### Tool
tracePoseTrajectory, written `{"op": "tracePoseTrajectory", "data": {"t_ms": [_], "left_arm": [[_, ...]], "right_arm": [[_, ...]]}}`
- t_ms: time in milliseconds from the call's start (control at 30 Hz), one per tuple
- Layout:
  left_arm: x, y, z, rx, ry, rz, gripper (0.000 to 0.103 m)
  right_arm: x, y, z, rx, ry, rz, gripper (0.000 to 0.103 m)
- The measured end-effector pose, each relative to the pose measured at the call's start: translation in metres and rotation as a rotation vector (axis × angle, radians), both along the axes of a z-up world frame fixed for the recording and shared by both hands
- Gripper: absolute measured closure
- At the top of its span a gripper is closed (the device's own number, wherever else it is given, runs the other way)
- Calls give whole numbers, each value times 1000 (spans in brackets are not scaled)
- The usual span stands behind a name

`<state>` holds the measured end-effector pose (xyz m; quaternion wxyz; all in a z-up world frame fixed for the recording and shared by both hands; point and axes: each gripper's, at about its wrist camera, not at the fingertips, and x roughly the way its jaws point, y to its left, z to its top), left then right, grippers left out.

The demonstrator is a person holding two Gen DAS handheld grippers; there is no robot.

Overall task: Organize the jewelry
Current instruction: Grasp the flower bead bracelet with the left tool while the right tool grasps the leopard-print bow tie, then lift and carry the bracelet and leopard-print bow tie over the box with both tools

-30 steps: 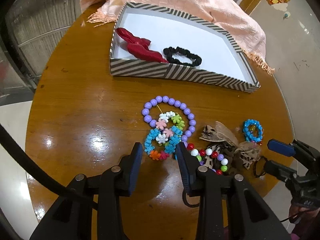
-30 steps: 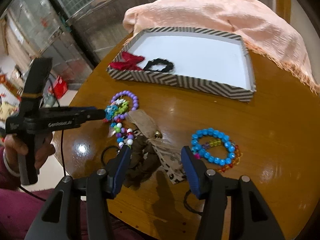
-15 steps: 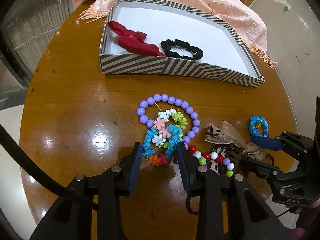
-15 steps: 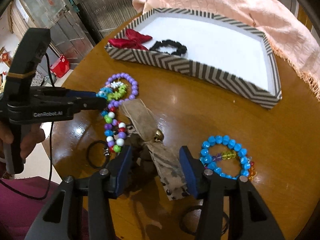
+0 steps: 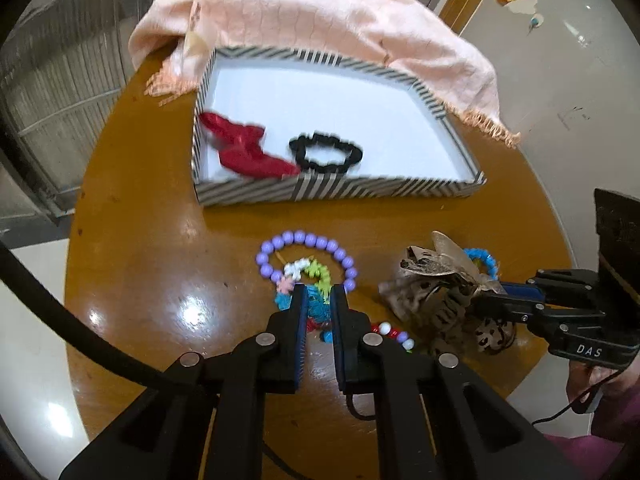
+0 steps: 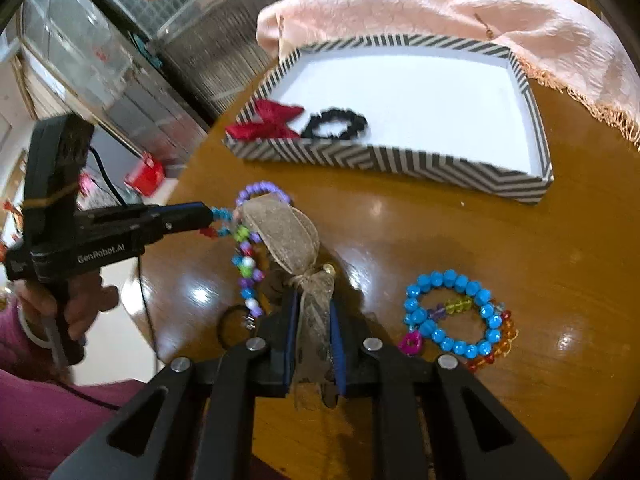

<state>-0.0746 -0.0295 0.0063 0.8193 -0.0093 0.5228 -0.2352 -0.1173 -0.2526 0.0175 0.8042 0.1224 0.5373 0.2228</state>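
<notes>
My left gripper (image 5: 319, 296) is shut on the multicoloured flower-bead bracelet (image 5: 310, 276), which lies inside the purple bead bracelet (image 5: 308, 242) on the round wooden table (image 5: 140, 264). My right gripper (image 6: 314, 312) is shut on the brown ribbon bow hair tie (image 6: 286, 236); it also shows in the left wrist view (image 5: 436, 280). The striped box (image 5: 332, 190) stands behind, holding a red bow (image 5: 244, 150) and a black scrunchie (image 5: 326, 152). A blue bead bracelet (image 6: 452, 312) lies right of the bow.
A peach cloth (image 5: 320, 12) drapes over the far rim of the box. A string of mixed coloured beads (image 6: 248, 276) and a thin black hair band (image 6: 232, 324) lie at the table's near edge. An orange-red bead strand (image 6: 500, 344) lies under the blue bracelet.
Both grippers have closed: the left on the flower-bead bracelet, the right on the brown bow. Both have moved forward, and the bow looks raised off the table.
</notes>
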Motion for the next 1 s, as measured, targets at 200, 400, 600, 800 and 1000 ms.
{"op": "tracePoseTrajectory", "data": {"t_ms": [200,400,600,800,1000], "left_arm": [[-1,4,12,-11,-21,11,98],[0,10,-1,1,16,45,98],[-1,14,-13,-34,60,58,84],[2,8,-28,-35,88,62,61],[8,2,-46,33,67,85,63]], "right_arm": [[1,-5,1,25,7,-30,88],[2,-6,-7,20,26,-46,88],[3,-13,-10,-2,36,-76,87],[2,-12,-11,-12,42,-63,87],[4,-7,-13,-16,51,-50,87]]}}
